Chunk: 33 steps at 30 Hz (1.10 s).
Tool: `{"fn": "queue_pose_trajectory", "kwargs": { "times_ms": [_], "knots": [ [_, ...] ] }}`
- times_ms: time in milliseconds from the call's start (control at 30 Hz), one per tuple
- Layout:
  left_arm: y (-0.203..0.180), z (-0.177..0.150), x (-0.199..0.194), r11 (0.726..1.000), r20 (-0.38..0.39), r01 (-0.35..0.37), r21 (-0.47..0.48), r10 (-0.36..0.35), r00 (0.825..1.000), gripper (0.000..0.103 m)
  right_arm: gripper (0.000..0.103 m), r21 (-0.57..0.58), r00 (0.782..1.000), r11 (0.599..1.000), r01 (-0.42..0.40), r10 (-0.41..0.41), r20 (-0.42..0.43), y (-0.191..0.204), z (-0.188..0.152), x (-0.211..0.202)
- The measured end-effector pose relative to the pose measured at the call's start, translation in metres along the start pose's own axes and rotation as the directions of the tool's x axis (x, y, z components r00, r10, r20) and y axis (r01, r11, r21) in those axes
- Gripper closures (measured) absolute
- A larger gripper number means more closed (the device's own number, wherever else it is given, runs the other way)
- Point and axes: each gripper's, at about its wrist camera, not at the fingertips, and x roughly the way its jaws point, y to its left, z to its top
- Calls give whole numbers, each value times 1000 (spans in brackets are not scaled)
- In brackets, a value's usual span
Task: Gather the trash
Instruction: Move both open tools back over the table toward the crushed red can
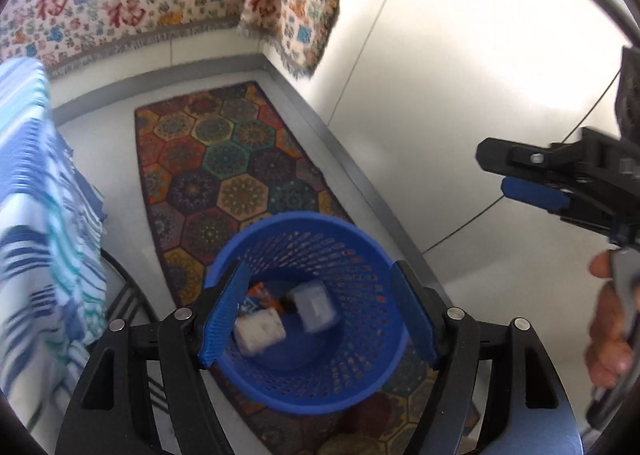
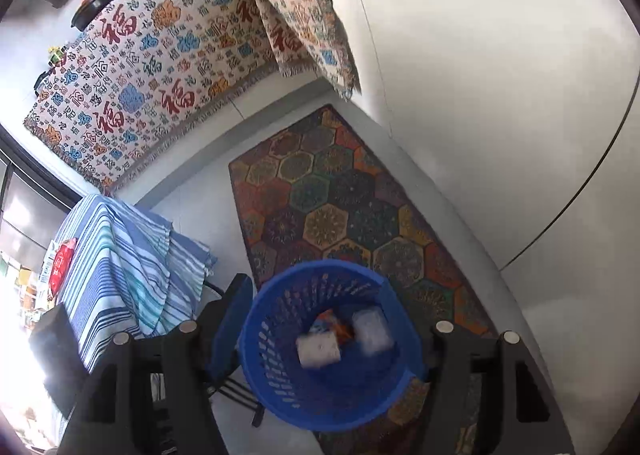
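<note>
Your left gripper (image 1: 320,313) and right gripper (image 2: 322,329) hold their fingers apart, empty, above the blue basket (image 1: 256,251) (three scraps already in); more trash likely remains.

Round blue perforated plastic basket (image 1: 308,387) on a rectangular woven rug (image 1: 224,175) of multicoloured hexagon medallions in red, orange, teal and navy. Draped cream cloth (image 2: 160,67) patterned with red characters and blue and orange motifs, grey fringe. Striped cloth (image 2: 120,271) in blue, teal and white. Left gripper (image 1: 320,315): black frame, blue pads.
</note>
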Motion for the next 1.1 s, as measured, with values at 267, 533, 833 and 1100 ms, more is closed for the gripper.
{"fn": "queue_pose_trajectory", "kwargs": {
  "times_ms": [267,533,833,1100],
  "knots": [
    [9,-18,-108,1000,145,-27,4,26,989,14,35,-85,991,996,27,-16,133,28,9,-27],
    [71,-63,-199,980,170,-167,-108,184,968,9,35,-237,978,971,38,12,207,94,-3,-50],
    [179,-129,-237,858,99,-453,-242,486,868,9,35,-464,966,865,-190,248,67,240,-85,-56],
    [240,-161,-253,786,22,-540,-302,572,820,8,35,-646,967,722,-246,230,-111,343,-167,-15]
  ]
}}
